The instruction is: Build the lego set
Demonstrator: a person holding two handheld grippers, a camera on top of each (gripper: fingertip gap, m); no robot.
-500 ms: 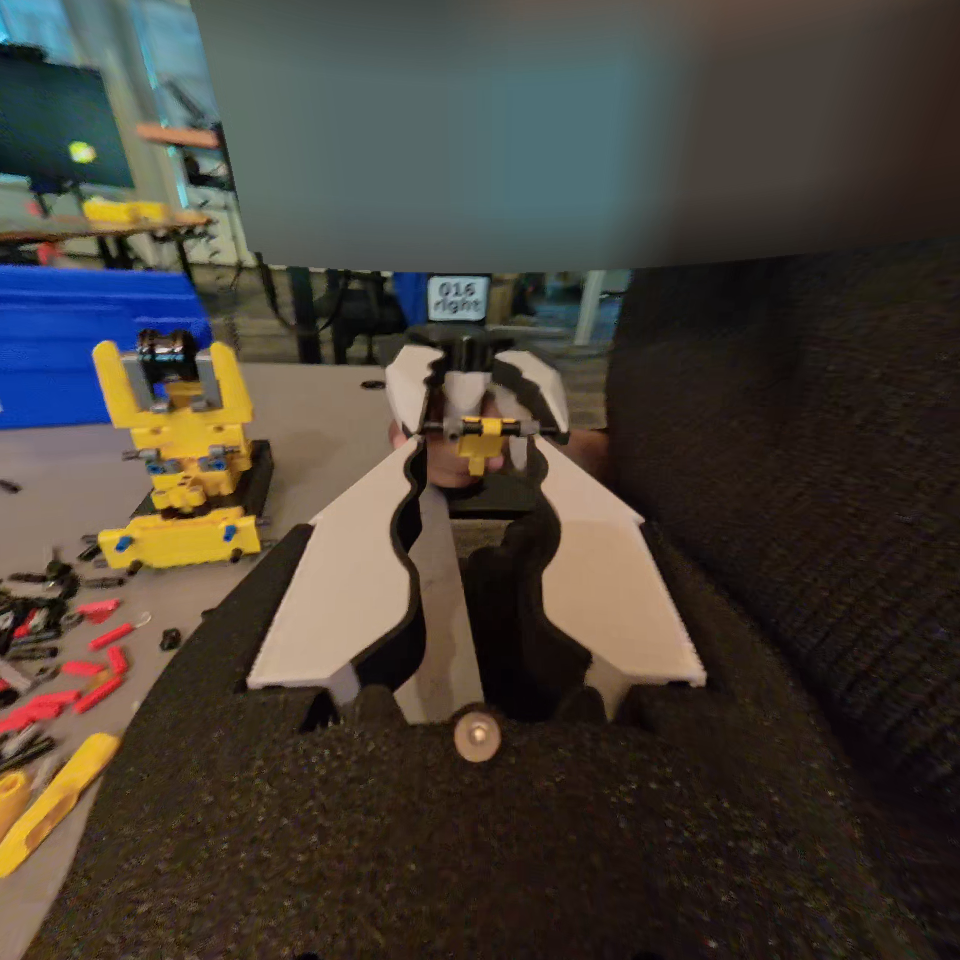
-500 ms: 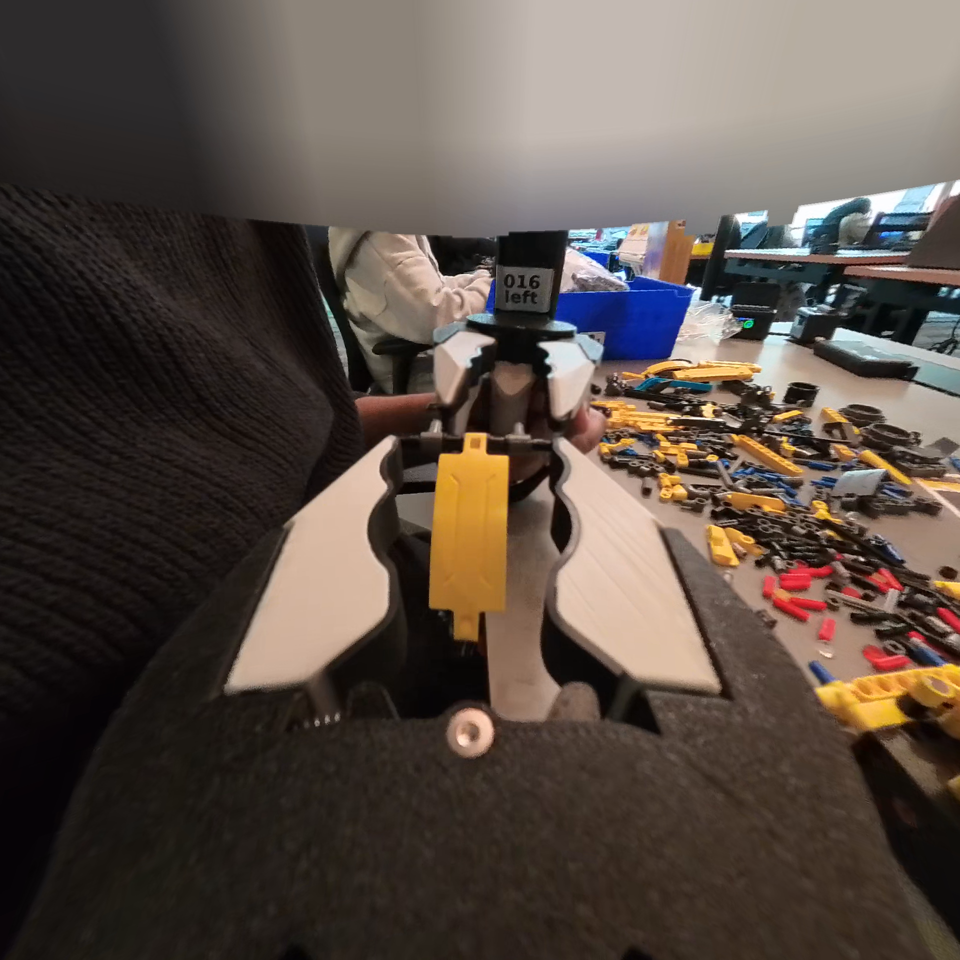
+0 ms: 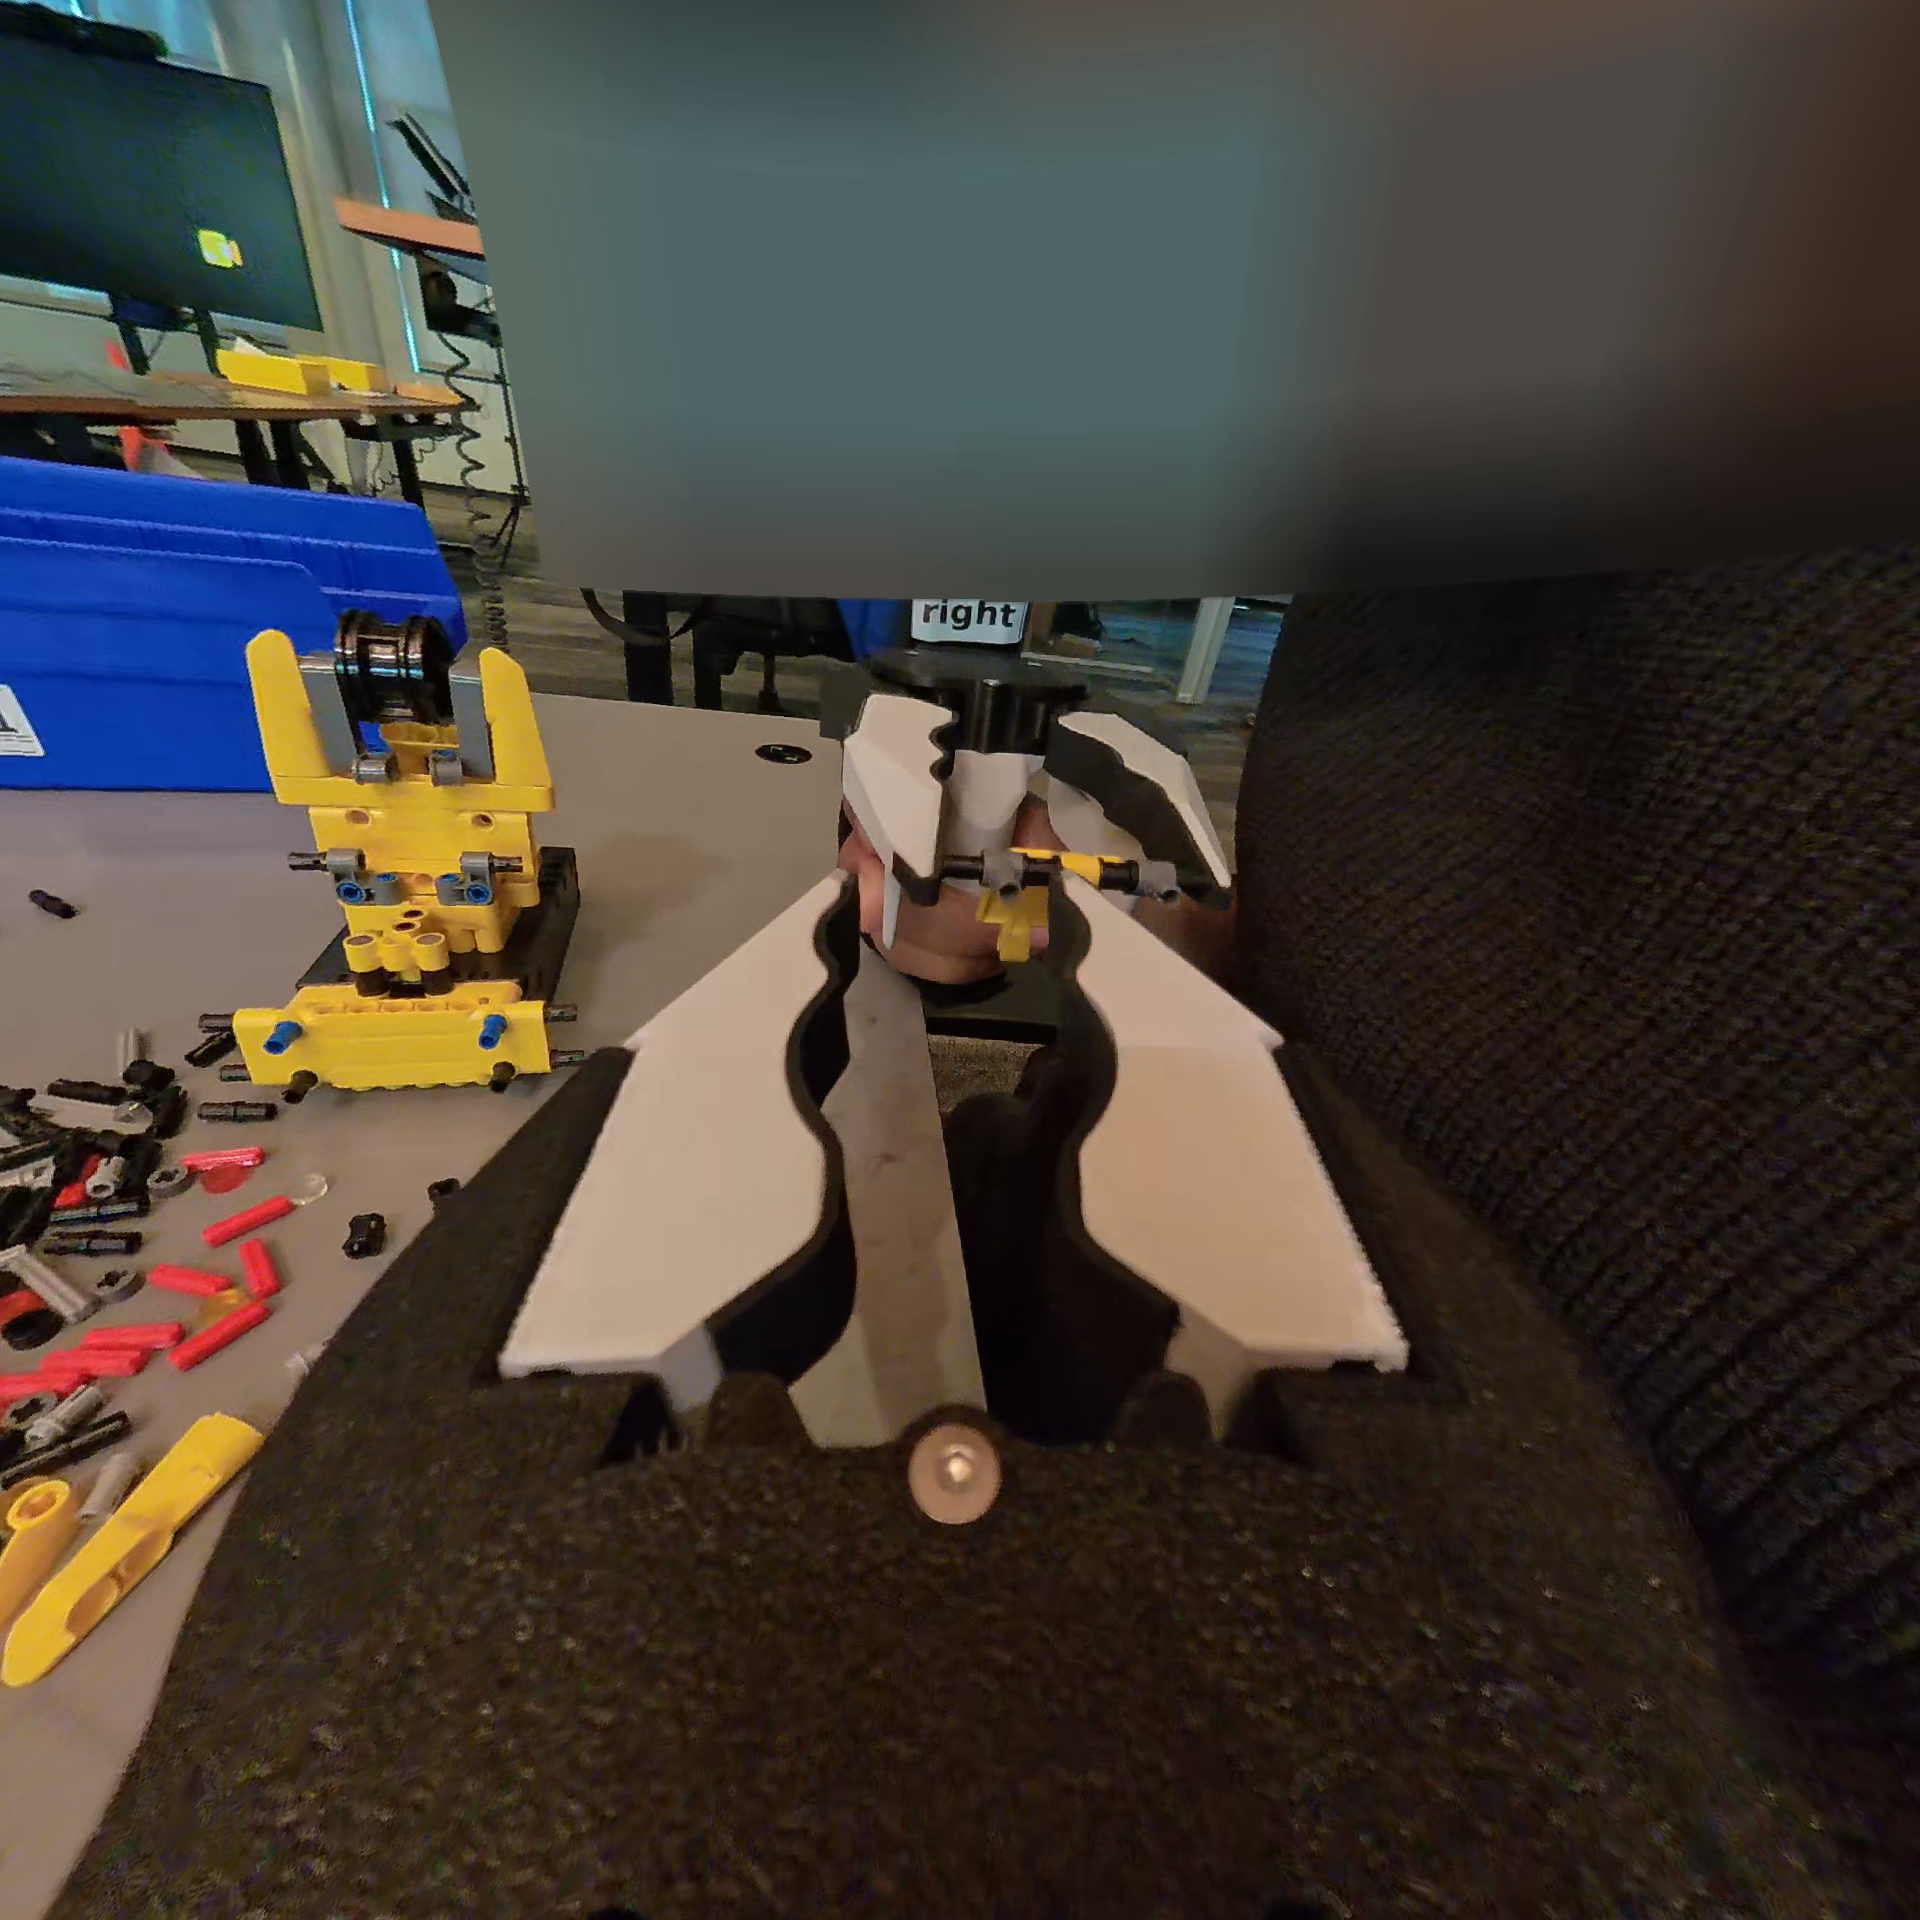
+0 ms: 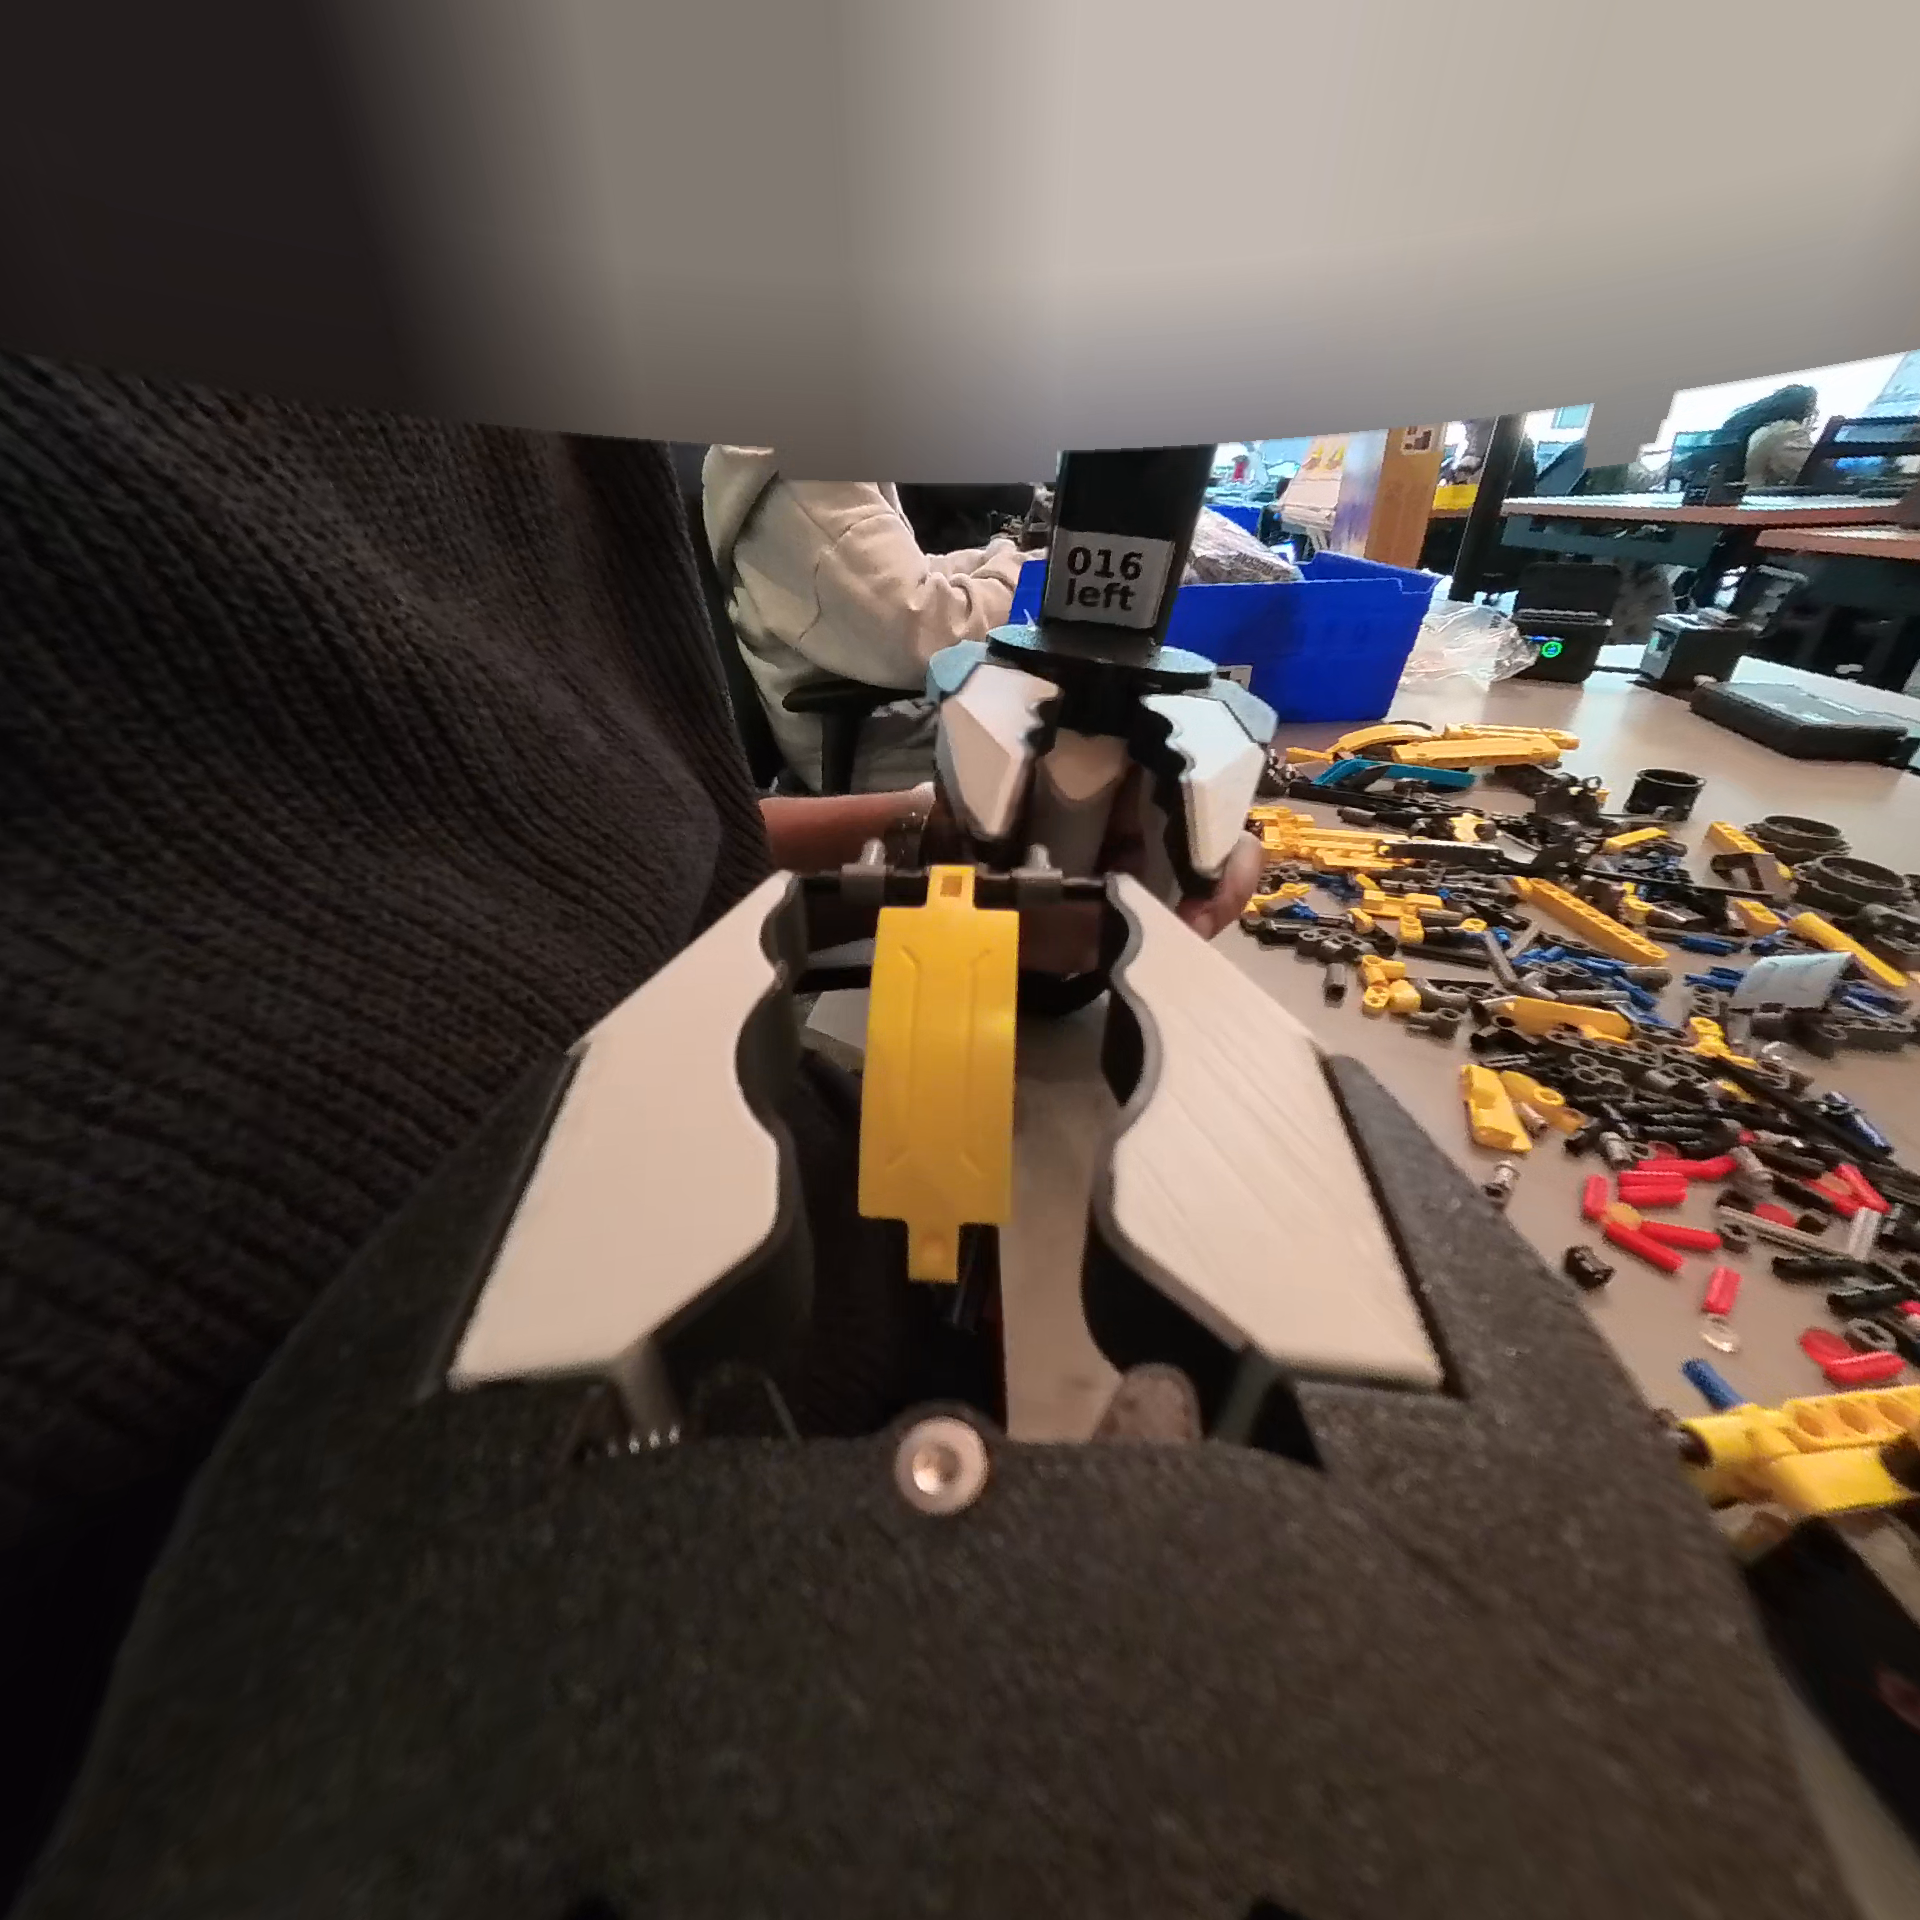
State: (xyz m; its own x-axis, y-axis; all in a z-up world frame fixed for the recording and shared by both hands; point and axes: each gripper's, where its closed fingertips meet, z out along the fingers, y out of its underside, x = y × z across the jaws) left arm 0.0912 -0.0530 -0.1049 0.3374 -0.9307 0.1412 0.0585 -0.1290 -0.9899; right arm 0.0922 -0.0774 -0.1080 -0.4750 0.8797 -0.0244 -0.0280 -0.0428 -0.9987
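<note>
My right gripper (image 4: 951, 883) is shut on a small build: a black axle (image 3: 1101, 871) with grey connectors, spanning its fingertips, and a yellow curved panel (image 4: 935, 1070) hanging from it between the fingers. My left gripper (image 3: 961, 899) faces it head-on. Its jaws stand apart and its tips are close to the middle of the axle; I cannot tell whether they touch. Each gripper also shows in the other's view: the right one (image 3: 1049, 878) and the left one (image 4: 1101, 862). Both are held above the near table edge, in front of a person's black knit sweater (image 3: 1558, 1039).
A yellow brick model (image 3: 400, 862) with a black wheel on top stands on the grey table (image 3: 675, 831). Loose yellow, black, red and blue parts (image 4: 1558, 987) cover the table. Blue bins (image 3: 156, 623) stand behind. A seated person in a light top (image 4: 831, 603) is beyond. My left and right fingertips are right by each other. The yellow brick model (image 3: 400, 862) is about 15 centimeters from both grippers' fingertips.
The two grippers have shifted a little against each other; the right one now sits slightly further right and tilted in the left wrist view. The grip on the axle is unchanged.
</note>
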